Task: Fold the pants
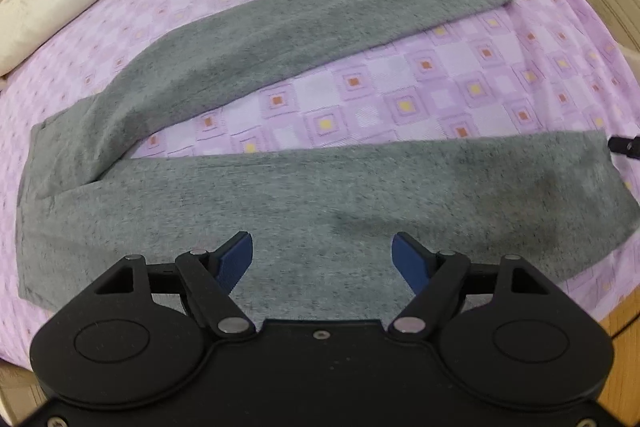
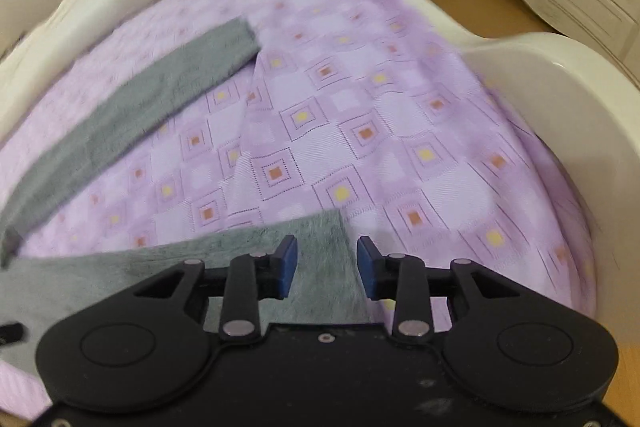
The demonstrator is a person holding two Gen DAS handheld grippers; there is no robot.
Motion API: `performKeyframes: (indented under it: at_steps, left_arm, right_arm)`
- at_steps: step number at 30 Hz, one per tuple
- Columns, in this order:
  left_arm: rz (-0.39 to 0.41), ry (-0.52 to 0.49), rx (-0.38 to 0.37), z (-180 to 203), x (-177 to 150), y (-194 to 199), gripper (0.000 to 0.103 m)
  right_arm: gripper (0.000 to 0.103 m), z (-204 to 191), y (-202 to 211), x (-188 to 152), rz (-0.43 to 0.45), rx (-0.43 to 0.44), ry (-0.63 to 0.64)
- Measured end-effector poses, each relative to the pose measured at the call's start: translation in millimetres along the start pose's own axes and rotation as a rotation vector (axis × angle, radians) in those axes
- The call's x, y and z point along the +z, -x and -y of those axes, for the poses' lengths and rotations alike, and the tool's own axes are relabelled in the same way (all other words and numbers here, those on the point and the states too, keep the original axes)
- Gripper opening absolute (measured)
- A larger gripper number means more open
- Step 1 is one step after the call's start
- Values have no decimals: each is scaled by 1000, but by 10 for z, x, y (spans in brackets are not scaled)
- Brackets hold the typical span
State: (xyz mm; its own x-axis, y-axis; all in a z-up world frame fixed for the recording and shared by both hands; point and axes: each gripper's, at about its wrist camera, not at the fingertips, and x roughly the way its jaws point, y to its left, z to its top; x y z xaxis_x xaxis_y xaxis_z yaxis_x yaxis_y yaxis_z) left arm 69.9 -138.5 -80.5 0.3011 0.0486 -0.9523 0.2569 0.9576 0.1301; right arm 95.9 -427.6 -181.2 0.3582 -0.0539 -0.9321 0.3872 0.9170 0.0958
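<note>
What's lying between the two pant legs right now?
Only bare purple bedsheet lies between the near leg and far leg of the grey pants; nothing sits in the gap. The left wrist view shows it best.

Your left tool (image 1: 322, 263) is matte black plastic with two rounded housings, each marked by a shallow oval recess. Black link arms pivot on silver round pins, and triangular cut-outs sit at the outer linkages. Its fingertips (image 1: 236, 259) carry dark blue pads. A small screw sits at the body's centre. Your right tool (image 2: 326, 265) has the same build, with blue pads (image 2: 288, 265) and faint dusty scuffs on the black body.
</note>
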Motion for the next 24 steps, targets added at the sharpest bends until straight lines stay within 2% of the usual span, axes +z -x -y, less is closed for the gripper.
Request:
performKeyframes:
  at_steps: [1, 3, 5, 7, 8, 9, 10, 13, 15, 16, 18, 20, 22, 24]
  left_arm:
    - [1, 9, 15, -27, -7, 8, 79]
    - [1, 32, 32, -90, -38, 18, 79]
    - [-8, 60, 44, -161, -81, 8, 79]
    - [-26, 85, 61, -232, -136, -24, 79]
    - [-35, 91, 71, -253, -159, -43, 79]
    - [-43, 96, 79, -270, -176, -63, 79]
    - [-47, 100, 86, -283, -196, -76, 79]
    - [-43, 106, 109, -315, -231, -92, 79]
    - [-29, 107, 120, -343, -251, -84, 79]
    - [-19, 110, 126, -358, -262, -77, 79]
    - [-6, 114, 130, -401, -278, -87, 79]
    - [2, 111, 141, -454, -299, -125, 79]
    - [-3, 106, 163, -516, -323, -212, 79]
    - [-13, 112, 169, -581, -337, -343, 79]
  right_arm:
    - [36, -7, -137, 39, -30, -16, 25]
    - [38, -12, -314, 59, -89, 28, 35]
    - [38, 26, -322, 53, -87, 100, 11]
    - [37, 3, -335, 39, -103, 107, -6]
    - [33, -15, -336, 38, -103, 96, -8]
    - [23, -43, -328, 49, -102, 87, -7]
    - [5, -97, -304, 57, -100, 72, 6]
    - [4, -270, -202, 98, -53, 53, 53]
    - [3, -270, -57, 116, 15, -32, 77]
    - [2, -220, -75, 131, 19, -40, 57]
    - [2, -180, -225, 134, -39, -54, 35]
    - [3, -341, -316, 118, -28, -93, 111]
    - [10, -429, -326, 103, -44, -115, 132]
    - [18, -461, -249, 106, -11, -135, 93]
